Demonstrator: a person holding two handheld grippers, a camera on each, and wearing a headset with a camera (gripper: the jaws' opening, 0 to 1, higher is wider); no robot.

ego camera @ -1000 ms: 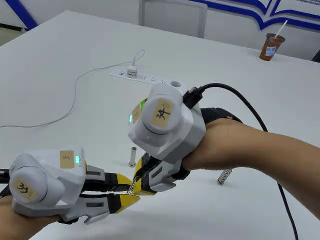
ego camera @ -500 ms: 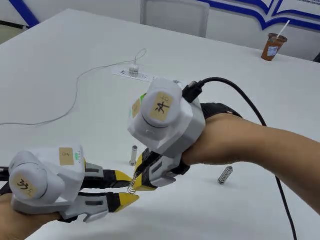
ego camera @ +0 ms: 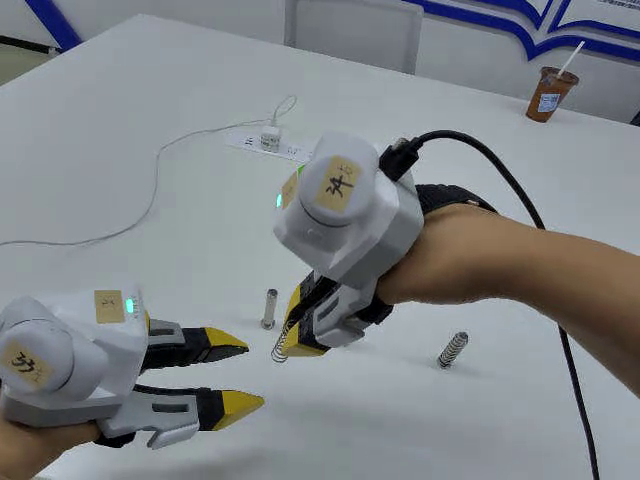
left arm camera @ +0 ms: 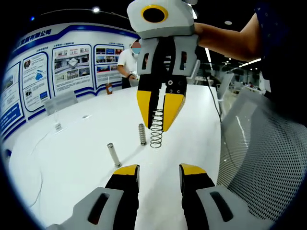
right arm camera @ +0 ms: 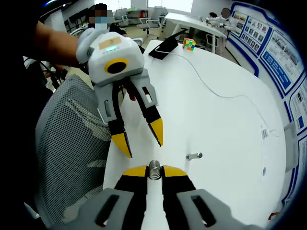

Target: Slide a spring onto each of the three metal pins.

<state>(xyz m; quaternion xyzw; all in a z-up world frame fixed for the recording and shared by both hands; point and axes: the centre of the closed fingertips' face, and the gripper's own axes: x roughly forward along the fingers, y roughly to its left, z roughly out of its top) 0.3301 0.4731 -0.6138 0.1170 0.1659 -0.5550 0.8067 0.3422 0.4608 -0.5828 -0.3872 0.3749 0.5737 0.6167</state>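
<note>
My right gripper (ego camera: pixel 293 343) hangs over the white table (ego camera: pixel 130 150), shut on a small steel spring (ego camera: pixel 279 351) that sticks out past its yellow tips. In the right gripper view the spring (right arm camera: pixel 154 169) sits end-on between the shut jaws. One metal pin (ego camera: pixel 269 308) stands upright just left of those tips. A second spring (ego camera: pixel 452 349) lies on the table to the right. My left gripper (ego camera: pixel 238 375) is low at the left, open and holding nothing, a short way from the held spring (left arm camera: pixel 157 130). The pin (left arm camera: pixel 114 155) shows ahead of its jaws.
A power strip (ego camera: pixel 262 147) with a white cable trailing left lies at the back of the table. A drink cup with a straw (ego camera: pixel 547 93) stands far right. A black cable runs from my right gripper along the arm. A mesh chair (right arm camera: pixel 72 143) stands at the table's edge.
My left gripper has drawn back to the left, away from the spring, and its jaws stand wider. My right gripper has shifted slightly right, keeping the spring.
</note>
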